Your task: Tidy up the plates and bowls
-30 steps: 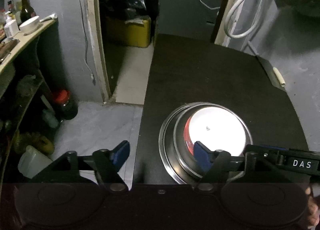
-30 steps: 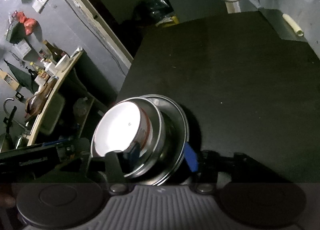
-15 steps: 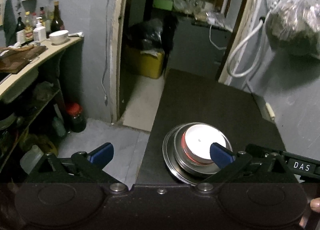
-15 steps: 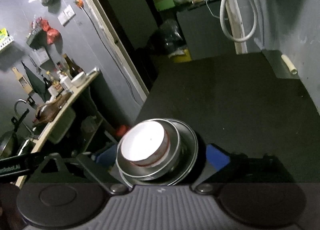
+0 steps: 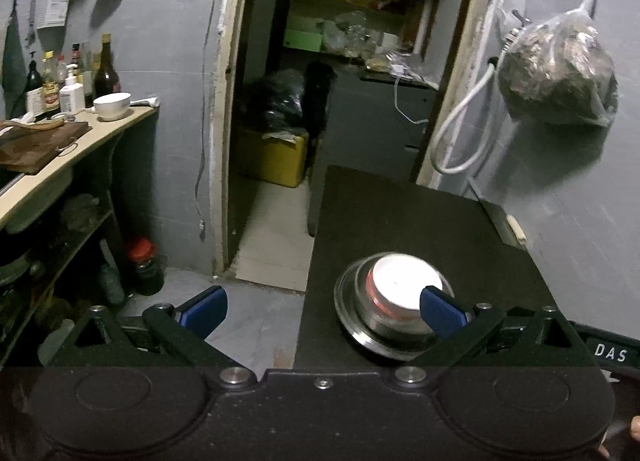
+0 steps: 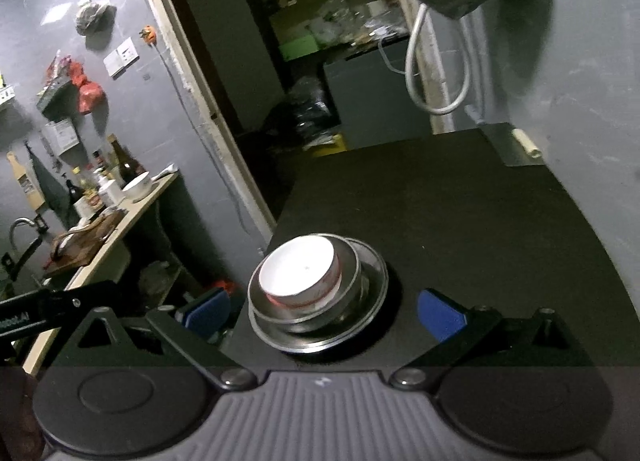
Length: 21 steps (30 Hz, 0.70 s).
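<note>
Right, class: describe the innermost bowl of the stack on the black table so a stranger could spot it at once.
Find the black table. Near its left edge sits a steel plate holding a steel bowl. Nested inside is the white bowl: the stack's only non-metal piece, with a red outer band.

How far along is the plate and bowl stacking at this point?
Looks done: the white bowl sits nested in a steel bowl on a steel plate, on the black table. In hand: nothing; the left gripper and right gripper are open and empty. Left: no other loose dishes show on the table.
</note>
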Motion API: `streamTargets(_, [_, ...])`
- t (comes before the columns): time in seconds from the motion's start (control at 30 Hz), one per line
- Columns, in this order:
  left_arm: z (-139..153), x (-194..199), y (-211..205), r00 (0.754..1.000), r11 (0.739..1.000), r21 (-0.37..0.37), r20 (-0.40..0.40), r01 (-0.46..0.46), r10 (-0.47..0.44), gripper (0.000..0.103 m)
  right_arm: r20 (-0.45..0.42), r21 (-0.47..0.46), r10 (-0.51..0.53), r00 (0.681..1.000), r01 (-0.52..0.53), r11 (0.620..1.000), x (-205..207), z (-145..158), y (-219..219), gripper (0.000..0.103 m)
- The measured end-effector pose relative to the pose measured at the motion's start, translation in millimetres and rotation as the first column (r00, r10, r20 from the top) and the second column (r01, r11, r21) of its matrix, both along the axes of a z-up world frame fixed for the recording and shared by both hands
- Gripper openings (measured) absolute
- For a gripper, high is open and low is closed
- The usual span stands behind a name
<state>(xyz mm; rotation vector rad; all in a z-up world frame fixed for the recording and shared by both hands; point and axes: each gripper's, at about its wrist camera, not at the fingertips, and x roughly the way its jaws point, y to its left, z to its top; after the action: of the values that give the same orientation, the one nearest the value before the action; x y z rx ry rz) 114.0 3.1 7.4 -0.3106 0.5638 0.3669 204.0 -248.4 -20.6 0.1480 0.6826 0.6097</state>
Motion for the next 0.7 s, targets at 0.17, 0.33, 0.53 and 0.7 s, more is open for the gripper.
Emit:
streamTargets(0.17, [-8.5,-32.5,10.2,0.998,0.998,0.022,0.002,0.06,-0.06,0.102,0.033,-0.01,-0.083,0.996,0.083,0.996,-47.3,-3.8,7.7,0.103])
streamTargets(0.33, [-16.4,-59.4,20.1,0.994,0.994,0.024,-0.003,0.109,-0.109,0.102,0.046,-0.018,-0.148,0.988,0.148,0.989,-81.9,-6.6,10.4,0.103])
streamTargets(0.53, [-24.7,-83.8,28.6,0.989,0.989,0.019,0.02,0.147,-0.147,0.102,0.083,-0.036,-0.203,0.976,0.207,0.978,-115.6,-7.2,11.8,0.103])
streamTargets(0.7, [-28.9,-95.0,31.2,0.987,0.988,0.036,0.04,0.151,-0.153,0.102,0.106,-0.046,-0.23,0.967,0.236,0.971,-140.2,-12.3,11.1,0.103])
